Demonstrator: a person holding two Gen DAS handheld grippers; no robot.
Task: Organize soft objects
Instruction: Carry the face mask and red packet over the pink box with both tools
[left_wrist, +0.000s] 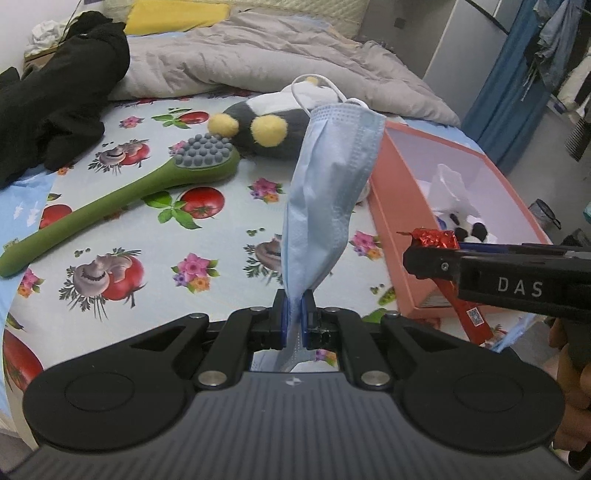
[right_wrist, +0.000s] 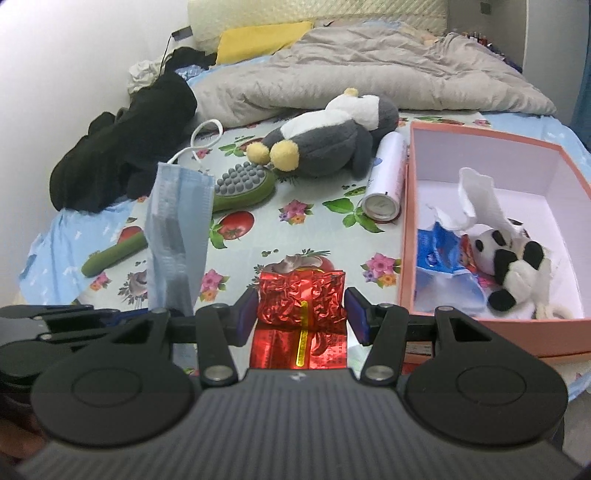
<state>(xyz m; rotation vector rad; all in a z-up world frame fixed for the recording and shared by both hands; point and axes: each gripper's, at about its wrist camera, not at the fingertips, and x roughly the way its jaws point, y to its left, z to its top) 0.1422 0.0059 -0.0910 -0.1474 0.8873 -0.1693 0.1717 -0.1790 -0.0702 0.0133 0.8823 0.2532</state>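
Bedroom, floral sheet (left_wrist: 155, 221). Left claw (left_wrist: 294, 314) clamped on mask (left_wrist: 328, 184), limp and light, hanging upward, held at one end. Right claw (right_wrist: 303, 314) half spread around red foil packet (right_wrist: 301, 295), crinkly, slippery; contact unclear. Pink box (right_wrist: 406, 240) near right.

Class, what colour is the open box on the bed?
The box is pink outside, white inside; the right wrist view shows it best.
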